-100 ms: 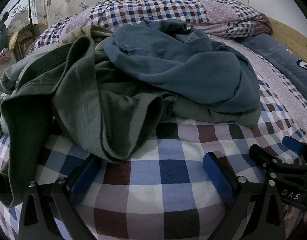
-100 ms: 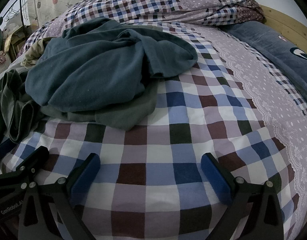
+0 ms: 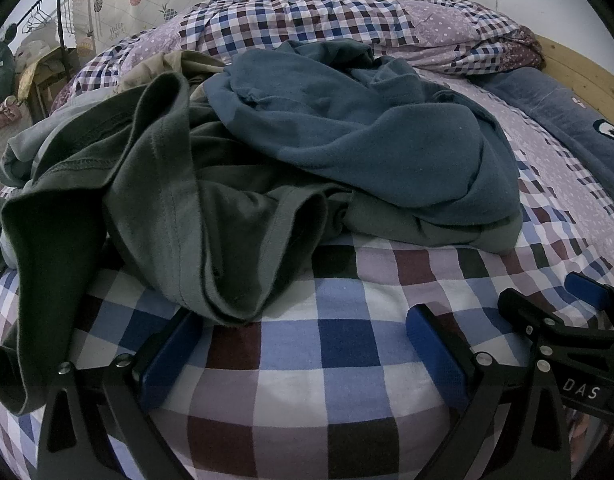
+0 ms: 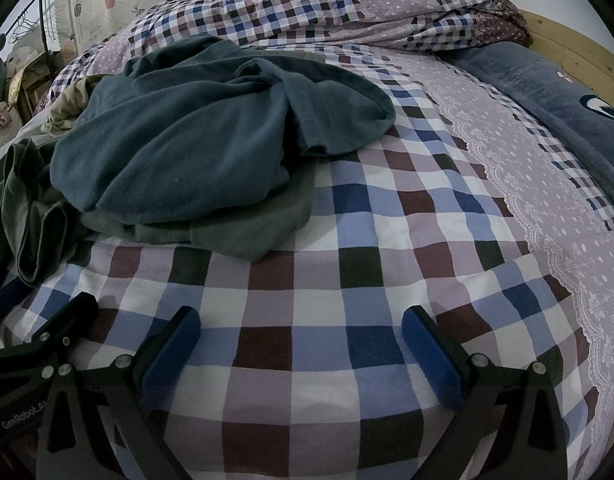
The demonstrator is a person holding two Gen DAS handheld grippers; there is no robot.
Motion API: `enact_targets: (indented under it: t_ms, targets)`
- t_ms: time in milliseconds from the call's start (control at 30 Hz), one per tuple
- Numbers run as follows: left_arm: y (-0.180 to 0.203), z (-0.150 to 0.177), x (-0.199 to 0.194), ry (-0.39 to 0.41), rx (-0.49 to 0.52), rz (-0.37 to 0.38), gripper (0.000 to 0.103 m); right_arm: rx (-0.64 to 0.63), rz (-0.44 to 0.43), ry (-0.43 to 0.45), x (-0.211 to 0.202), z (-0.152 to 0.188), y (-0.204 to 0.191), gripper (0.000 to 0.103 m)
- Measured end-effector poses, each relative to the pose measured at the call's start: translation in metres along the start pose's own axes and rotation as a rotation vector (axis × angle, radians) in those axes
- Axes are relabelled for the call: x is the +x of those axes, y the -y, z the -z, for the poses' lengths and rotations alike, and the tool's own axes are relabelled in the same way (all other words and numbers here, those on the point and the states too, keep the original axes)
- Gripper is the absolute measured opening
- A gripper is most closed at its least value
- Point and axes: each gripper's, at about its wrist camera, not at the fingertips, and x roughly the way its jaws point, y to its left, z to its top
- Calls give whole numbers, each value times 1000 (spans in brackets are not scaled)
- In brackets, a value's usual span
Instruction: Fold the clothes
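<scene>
Left wrist: left gripper (image 3: 303, 344) (spread wide) beside green shirt (image 3: 179, 216).

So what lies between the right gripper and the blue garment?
Only bare checked bedsheet, seen in the right wrist view: the open right gripper points at the blue garment, nothing lying between.

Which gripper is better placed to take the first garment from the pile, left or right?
Probably the left gripper: the crumpled dark green cotton garment lies just ahead of its open fingers. The right gripper, also open, faces only bare checked bedsheet, the pile farther to its left.
</scene>
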Motion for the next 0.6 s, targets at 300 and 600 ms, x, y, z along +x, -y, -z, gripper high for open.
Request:
enact_targets:
  t_ms: [300, 600]
  targets:
    - [2, -1, 0, 0, 0, -2, 103, 6, -13, -1, 1, 0, 1, 103]
    - [2, -1, 1, 1, 4, -10, 103, 11, -22, -6, 6, -3, 3, 103]
